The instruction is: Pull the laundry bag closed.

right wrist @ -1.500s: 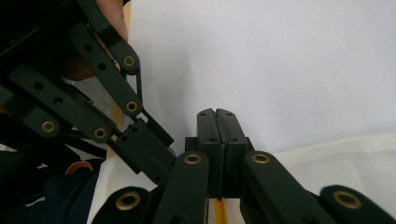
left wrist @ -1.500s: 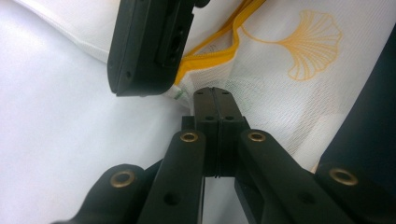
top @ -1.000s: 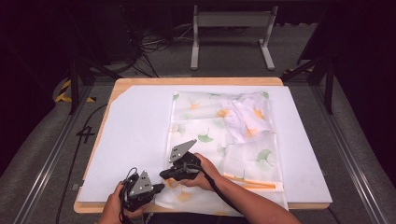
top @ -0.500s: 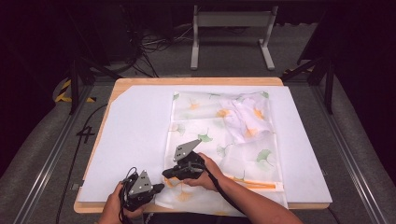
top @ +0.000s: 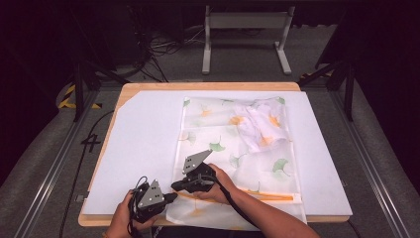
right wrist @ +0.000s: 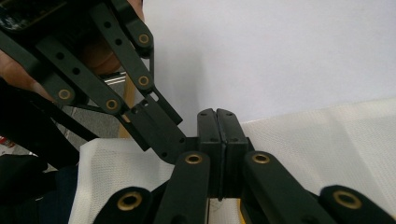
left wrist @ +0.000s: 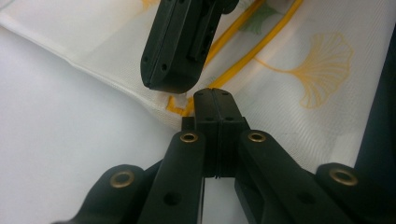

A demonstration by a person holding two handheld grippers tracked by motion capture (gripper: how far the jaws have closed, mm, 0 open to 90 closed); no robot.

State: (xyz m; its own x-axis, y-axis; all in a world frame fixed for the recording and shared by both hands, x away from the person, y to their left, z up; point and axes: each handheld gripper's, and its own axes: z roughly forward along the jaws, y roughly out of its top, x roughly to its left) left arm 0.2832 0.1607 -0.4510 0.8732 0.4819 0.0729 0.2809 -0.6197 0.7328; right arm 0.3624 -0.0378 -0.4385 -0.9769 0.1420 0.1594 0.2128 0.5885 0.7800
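Both grippers sit at the near left corner of the cloth point(top: 237, 148) on the white board point(top: 143, 148). Left gripper point(left wrist: 214, 100) and right gripper point(right wrist: 217, 122): jaws closed, seemingly pinching the hem to lift it for folding.

A recording studio or lab is shown. A wooden table point(top: 148, 89) covered by a white board point(top: 143, 148) is enclosed by black curtains point(top: 29, 59). Beyond the fingers, loose cables point(top: 158, 47) and a grey metal stand point(top: 245, 29) are seen on grey carpet point(top: 44, 163); aluminium rails point(top: 49, 173) are placed at both sides.
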